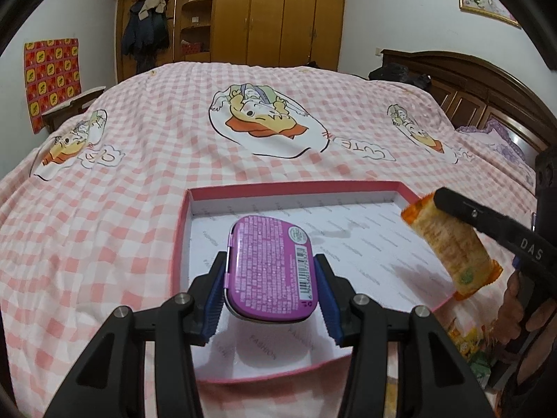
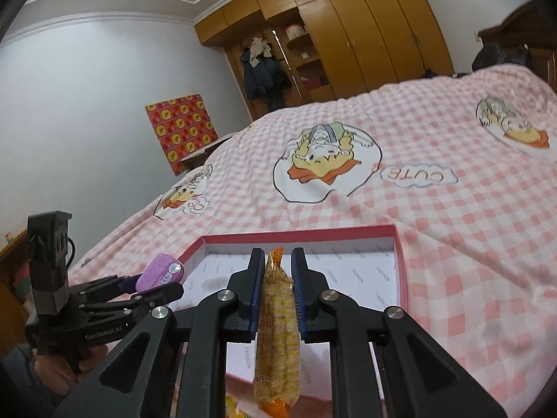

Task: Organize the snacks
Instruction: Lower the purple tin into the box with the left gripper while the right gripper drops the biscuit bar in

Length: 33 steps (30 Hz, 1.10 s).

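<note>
Left wrist view first: the left gripper (image 1: 273, 271) has its fingers (image 1: 216, 285) clamped on a purple tin (image 1: 271, 268), a flat rounded-corner mint-style box, label side up, covered in tiny white print with a barcode near the right finger and a small round green logo at the far corner. It sits squarely between the blue pads, held above the pink-rimmed box lid (image 1: 292, 188), which lies open side up on the bed (image 1: 139, 174) just ahead of and under the fingers. The lid's white floor has faint "FASHION" lettering printed over it. Off to the right of these fingers, the right gripper (image 1: 452, 216) comes in holding an orange snack packet (image 1: 449, 244), tilted, hanging over the lid's right edge.

Right wrist view: the right gripper (image 2: 276, 289) is closed narrow on the snack packet (image 2: 277, 334), a long clear-ish wrapper with orange crimped ends and pale ridged biscuits showing through. It runs lengthwise between the fingers (image 2: 252, 285), one end poking out past the tips, the other reaching back toward the camera. The box lid (image 2: 400, 244) is right below and ahead. To the left of these fingers you can see the left gripper (image 2: 153, 280) gripping the purple tin (image 2: 160, 271) near the lid's left corner.
</note>
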Available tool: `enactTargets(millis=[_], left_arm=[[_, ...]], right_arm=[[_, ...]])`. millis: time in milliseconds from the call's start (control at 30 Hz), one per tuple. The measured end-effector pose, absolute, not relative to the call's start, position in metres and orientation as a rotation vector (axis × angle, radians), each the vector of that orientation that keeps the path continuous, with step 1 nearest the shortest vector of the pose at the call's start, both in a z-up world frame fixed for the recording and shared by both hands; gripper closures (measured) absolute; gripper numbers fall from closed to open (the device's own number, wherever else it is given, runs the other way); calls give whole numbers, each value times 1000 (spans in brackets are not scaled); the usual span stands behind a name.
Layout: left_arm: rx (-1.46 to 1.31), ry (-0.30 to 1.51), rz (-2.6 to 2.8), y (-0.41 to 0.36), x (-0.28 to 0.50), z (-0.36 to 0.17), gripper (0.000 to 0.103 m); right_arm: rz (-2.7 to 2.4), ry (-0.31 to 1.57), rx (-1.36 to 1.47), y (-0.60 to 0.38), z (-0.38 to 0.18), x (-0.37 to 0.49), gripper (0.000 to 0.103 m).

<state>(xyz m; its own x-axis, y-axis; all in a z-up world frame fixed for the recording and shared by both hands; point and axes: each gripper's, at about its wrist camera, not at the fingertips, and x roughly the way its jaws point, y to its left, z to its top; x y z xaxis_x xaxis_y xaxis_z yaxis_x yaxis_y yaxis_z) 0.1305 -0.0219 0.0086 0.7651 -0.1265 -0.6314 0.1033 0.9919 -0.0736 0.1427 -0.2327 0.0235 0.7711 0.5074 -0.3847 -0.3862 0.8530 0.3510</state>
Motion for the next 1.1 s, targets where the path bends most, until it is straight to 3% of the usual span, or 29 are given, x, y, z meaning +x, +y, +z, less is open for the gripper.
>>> enactTargets(millis=[233, 333, 367, 900, 1033, 1100], left_arm=[[-33, 710, -122, -23, 137, -10, 53], [-20, 706, -120, -26, 137, -13, 53], [-18, 706, -119, -26, 137, -13, 53], [-39, 698, -108, -22, 137, -13, 53], [-55, 690, -114, -19, 136, -12, 52], [-64, 687, -118, -18, 136, -12, 48]], right_arm=[[473, 553, 306, -242, -2, 160, 88], [485, 533, 278, -239, -2, 155, 89], [487, 529, 259, -236, -2, 153, 94], [532, 431, 278, -241, 3, 140, 99], [522, 416, 322, -249, 3, 139, 59], [528, 387, 366, -258, 4, 137, 52]])
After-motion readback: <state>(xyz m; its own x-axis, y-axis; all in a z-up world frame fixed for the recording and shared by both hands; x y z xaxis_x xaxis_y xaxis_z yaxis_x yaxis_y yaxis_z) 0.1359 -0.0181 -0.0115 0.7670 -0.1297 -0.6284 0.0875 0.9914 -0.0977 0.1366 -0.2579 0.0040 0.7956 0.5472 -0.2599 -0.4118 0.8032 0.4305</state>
